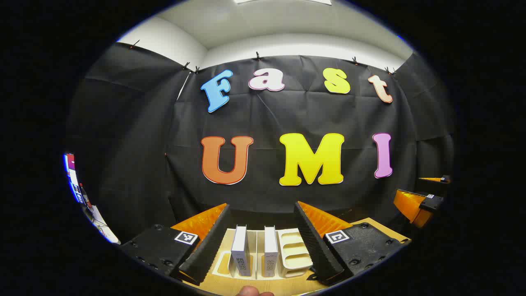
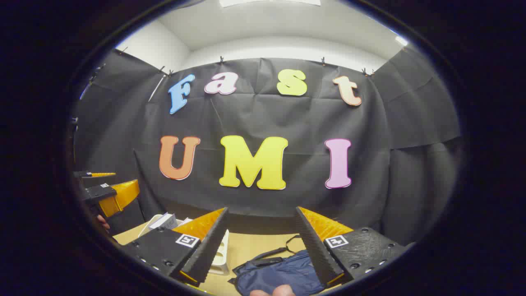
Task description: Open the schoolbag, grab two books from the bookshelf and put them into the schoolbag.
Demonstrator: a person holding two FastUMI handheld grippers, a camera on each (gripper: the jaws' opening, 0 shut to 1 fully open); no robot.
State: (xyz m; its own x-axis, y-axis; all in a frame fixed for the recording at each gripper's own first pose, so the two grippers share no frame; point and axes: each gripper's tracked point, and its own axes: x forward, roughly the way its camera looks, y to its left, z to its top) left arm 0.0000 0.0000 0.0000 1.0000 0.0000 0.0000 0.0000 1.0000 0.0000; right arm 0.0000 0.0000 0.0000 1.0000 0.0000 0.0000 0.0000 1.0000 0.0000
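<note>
In the left gripper view my left gripper (image 1: 261, 205) stands open, held above a cream bookshelf (image 1: 294, 253) on a wooden table. Two white books (image 1: 241, 250) (image 1: 270, 251) stand upright in its slots, below and between the fingers without touching them. In the right gripper view my right gripper (image 2: 261, 209) is open too, raised over a dark blue schoolbag (image 2: 279, 275) that lies flat on the table with its strap (image 2: 269, 255) toward the wall. The bookshelf (image 2: 222, 253) and a book (image 2: 163, 221) peek out left of its left finger. The left gripper (image 2: 111, 193) hangs at the far left.
The wooden table (image 2: 254, 244) runs back to the black cloth wall. The right gripper (image 1: 417, 203) shows at the right edge of the left gripper view. A fingertip (image 1: 248, 292) pokes in at the bottom edge there, and another (image 2: 271, 292) in the right gripper view.
</note>
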